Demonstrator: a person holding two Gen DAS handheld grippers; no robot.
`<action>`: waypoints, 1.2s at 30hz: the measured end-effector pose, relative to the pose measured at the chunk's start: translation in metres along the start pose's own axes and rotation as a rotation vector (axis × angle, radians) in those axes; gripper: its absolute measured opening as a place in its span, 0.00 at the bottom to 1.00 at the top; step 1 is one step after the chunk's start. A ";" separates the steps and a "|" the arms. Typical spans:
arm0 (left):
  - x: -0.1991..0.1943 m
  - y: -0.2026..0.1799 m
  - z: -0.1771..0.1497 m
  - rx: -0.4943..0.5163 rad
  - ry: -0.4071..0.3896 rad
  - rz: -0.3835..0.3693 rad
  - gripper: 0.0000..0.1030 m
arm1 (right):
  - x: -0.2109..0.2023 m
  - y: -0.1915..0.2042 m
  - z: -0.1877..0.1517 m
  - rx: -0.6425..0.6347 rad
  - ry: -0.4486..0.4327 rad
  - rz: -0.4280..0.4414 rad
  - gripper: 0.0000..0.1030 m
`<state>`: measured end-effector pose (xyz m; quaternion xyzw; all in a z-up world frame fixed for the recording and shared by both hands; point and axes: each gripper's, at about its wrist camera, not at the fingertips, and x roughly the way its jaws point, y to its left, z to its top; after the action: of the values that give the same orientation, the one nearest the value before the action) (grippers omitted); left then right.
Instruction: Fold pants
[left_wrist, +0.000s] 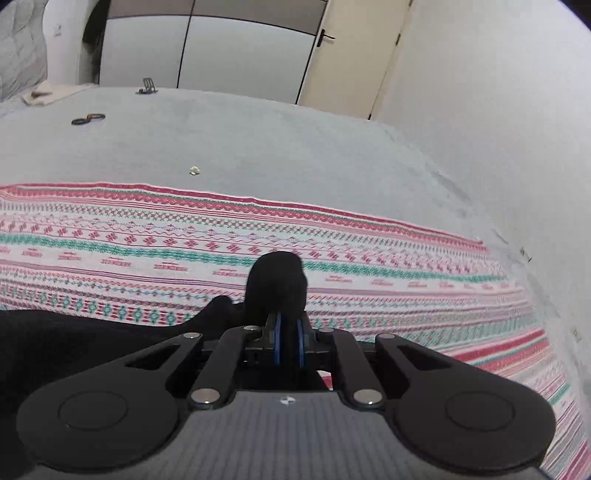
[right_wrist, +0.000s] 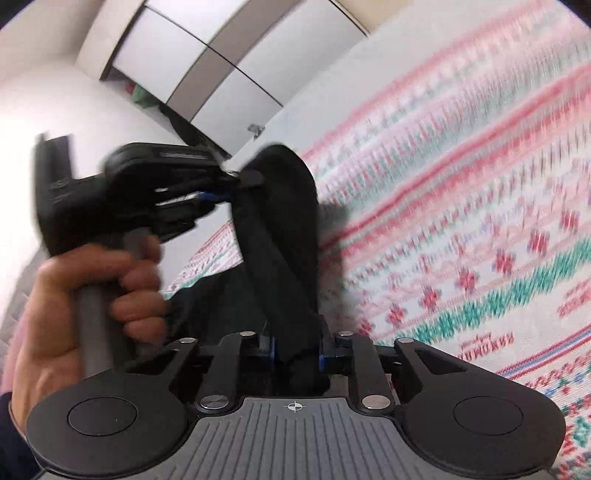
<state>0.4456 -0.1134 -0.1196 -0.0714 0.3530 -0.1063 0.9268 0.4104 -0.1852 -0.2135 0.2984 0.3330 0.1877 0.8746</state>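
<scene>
The black pants (left_wrist: 275, 284) are held up above a patterned blanket (left_wrist: 369, 251) on the bed. My left gripper (left_wrist: 289, 332) is shut on a bunched fold of the pants; more black cloth trails off at the lower left (left_wrist: 55, 343). In the right wrist view my right gripper (right_wrist: 295, 349) is shut on a band of the same pants (right_wrist: 284, 240), which stretches up to the left gripper (right_wrist: 218, 197), held by a hand (right_wrist: 74, 302). The view is blurred.
The blanket lies on a grey bedspread (left_wrist: 258, 140). Small dark items (left_wrist: 88, 119), a clip-like object (left_wrist: 147, 85) and a white crumb (left_wrist: 194, 170) lie on it. A wardrobe (left_wrist: 221, 51), a door (left_wrist: 351, 55) and a wall (left_wrist: 498, 92) stand behind.
</scene>
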 end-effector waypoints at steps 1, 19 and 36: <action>0.000 -0.008 0.001 0.002 0.000 -0.007 0.42 | -0.007 0.008 0.000 -0.038 -0.015 -0.004 0.14; 0.065 -0.189 -0.072 0.153 0.060 -0.065 0.42 | -0.140 -0.109 0.041 0.126 -0.052 -0.350 0.12; -0.072 -0.005 0.001 0.068 -0.065 -0.135 0.42 | -0.096 0.071 -0.020 -0.612 -0.232 -0.159 0.12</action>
<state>0.3936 -0.1003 -0.0720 -0.0669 0.3131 -0.1781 0.9305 0.3191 -0.1746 -0.1347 0.0146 0.1815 0.1750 0.9676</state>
